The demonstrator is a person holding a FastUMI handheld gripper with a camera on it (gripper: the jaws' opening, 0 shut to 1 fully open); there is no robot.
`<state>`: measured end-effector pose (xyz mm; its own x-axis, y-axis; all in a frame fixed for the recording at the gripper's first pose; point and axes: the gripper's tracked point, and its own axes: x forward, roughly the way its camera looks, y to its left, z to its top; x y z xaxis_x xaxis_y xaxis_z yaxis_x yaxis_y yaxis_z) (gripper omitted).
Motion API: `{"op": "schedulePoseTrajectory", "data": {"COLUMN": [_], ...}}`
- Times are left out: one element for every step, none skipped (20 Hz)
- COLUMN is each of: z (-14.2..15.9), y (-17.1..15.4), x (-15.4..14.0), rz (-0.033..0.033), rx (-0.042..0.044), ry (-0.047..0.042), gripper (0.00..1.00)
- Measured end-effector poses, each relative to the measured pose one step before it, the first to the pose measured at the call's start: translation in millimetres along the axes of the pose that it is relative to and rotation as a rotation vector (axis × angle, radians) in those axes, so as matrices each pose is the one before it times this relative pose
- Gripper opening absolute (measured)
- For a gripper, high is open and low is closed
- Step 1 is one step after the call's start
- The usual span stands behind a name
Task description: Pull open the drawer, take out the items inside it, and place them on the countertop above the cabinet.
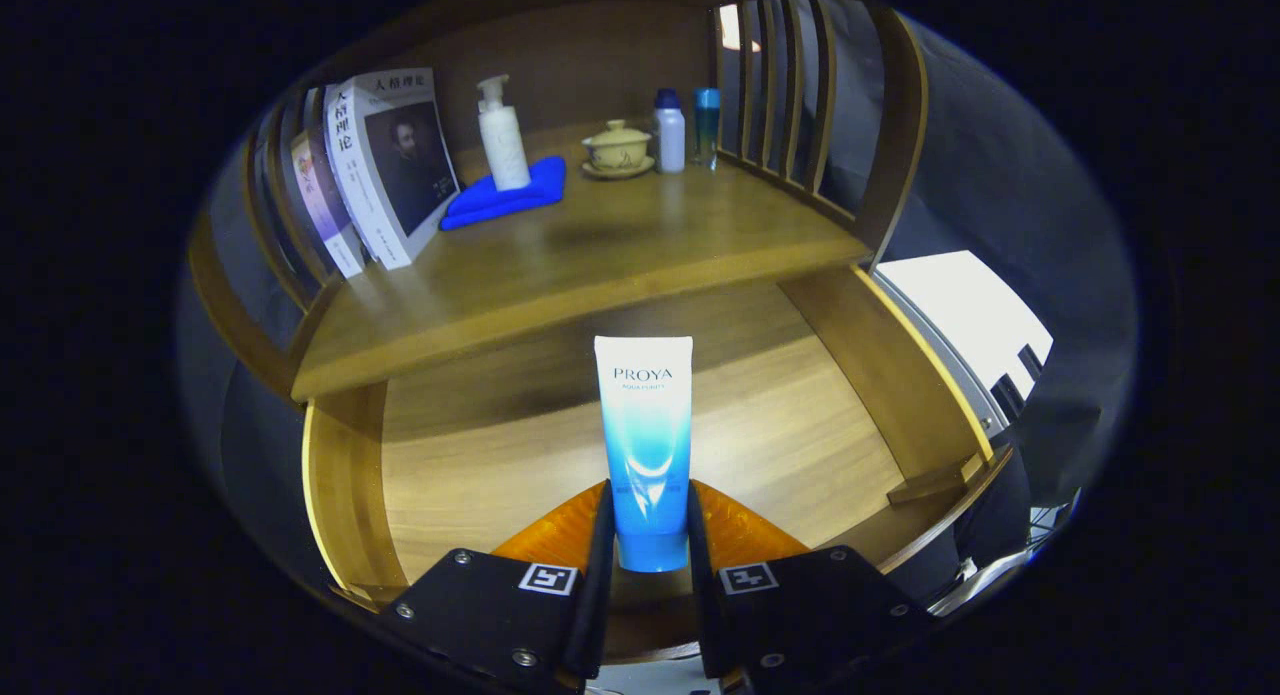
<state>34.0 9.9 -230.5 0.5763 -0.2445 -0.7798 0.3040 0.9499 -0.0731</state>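
Note:
My gripper is shut on a white and blue tube, both fingers pressing its lower, cap end. The tube stands up ahead of the fingers, flat end on top. Beneath it lies the open wooden drawer, its bare floor showing on both sides of the tube. Beyond the drawer runs the wooden countertop of the cabinet.
On the countertop stand leaning books at the left, a white pump bottle on a blue cloth, a lidded teacup on a saucer, and two small bottles. Slatted wooden rails border the countertop's sides.

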Motion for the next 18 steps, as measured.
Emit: {"op": "schedulePoseTrajectory", "data": {"z": [4.15,6.31,4.14,5.25,3.34,5.46,5.12,6.67,5.79,8.03,6.97,8.0,7.37,7.46,6.61,8.46,7.49,7.02], "y": [1.67,2.89,3.32,4.24,2.68,2.51,2.24,2.82,3.3,4.44,3.14,2.47,2.19,3.41,3.62,3.58,1.95,2.33], "x": [-1.7,-0.97,0.26,0.95,1.43,0.88,1.99,2.23,2.48,3.2,2.84,2.76,3.25,4.27,5.53,6.95,8.44,8.16], "rz": [0.00001,0.0061,0.00593,0.00905,0.00634,0.006,0.00551,0.00623,0.00782,0.00931,0.00932,0.00393,0.00559,0.00682,0.01156,0.0117,0.00914,0.01112], "rx": [-0.00943,-0.01091,-0.00506,-0.00373,-0.00375,-0.00615,-0.00735,-0.00942,-0.0093,-0.01058,-0.01371,-0.01177,-0.00784,-0.00152,0.00046,0.00083,0.00159,0.00354], "ry": [-0.01602,-0.01697,-0.01135,-0.01142,-0.00871,-0.01146,-0.01122,-0.01129,-0.01158,-0.0139,-0.01211,-0.01362,-0.01151,-0.0096,-0.01009,-0.00982,-0.01132,-0.0101], "gripper": [0.37,0.37,0.37,0.37,0.37,0.37,0.37,0.37,0.37,0.37,0.37,0.37,0.37,0.37,0.37,0.37,0.37,0.37]}}
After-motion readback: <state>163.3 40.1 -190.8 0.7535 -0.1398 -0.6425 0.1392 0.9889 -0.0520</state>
